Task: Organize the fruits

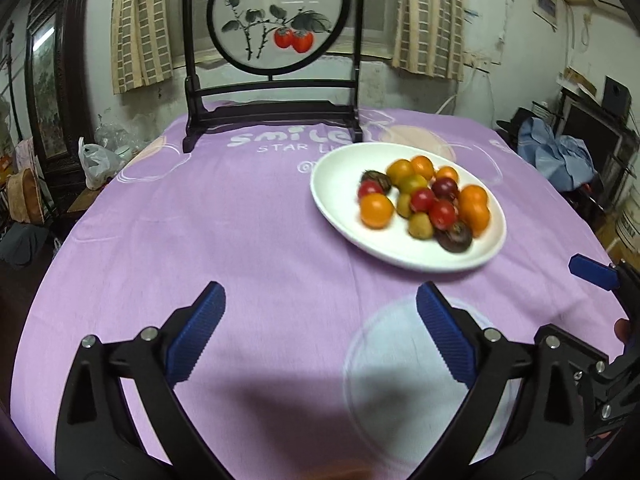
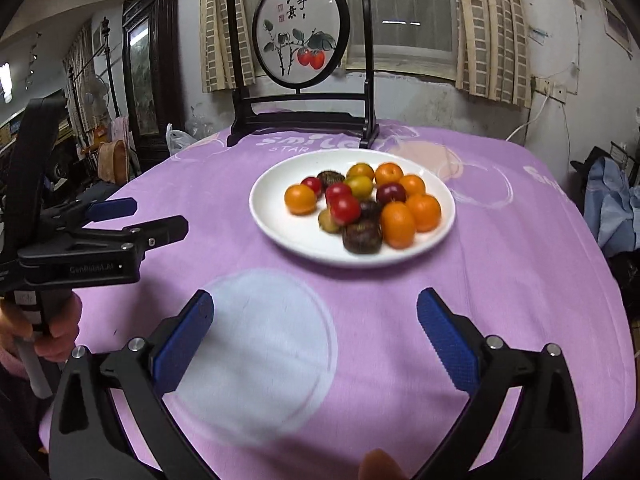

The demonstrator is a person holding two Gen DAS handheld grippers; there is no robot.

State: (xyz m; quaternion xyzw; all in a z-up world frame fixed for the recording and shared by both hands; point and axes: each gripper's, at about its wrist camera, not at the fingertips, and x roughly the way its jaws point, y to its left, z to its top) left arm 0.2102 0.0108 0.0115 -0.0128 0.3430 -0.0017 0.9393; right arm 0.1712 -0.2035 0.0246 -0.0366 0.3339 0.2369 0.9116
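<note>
Both jaws stand apart and empty, my left gripper (image 1: pixel 320 320) and right gripper (image 2: pixel 316 324) held low over the lilac-clothed bench (image 2: pixel 280 340), facing the white round plate (image 2: pixel 276 224) where small mixed fruits (image 2: pixel 360 208) sit piled.

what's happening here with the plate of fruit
A person holds a two-finger gripper in each hand above a purple tablecloth. Both the left gripper and right gripper are open and empty. A white plate of small orange, red, green and dark fruits sits ahead, untouched.
</note>
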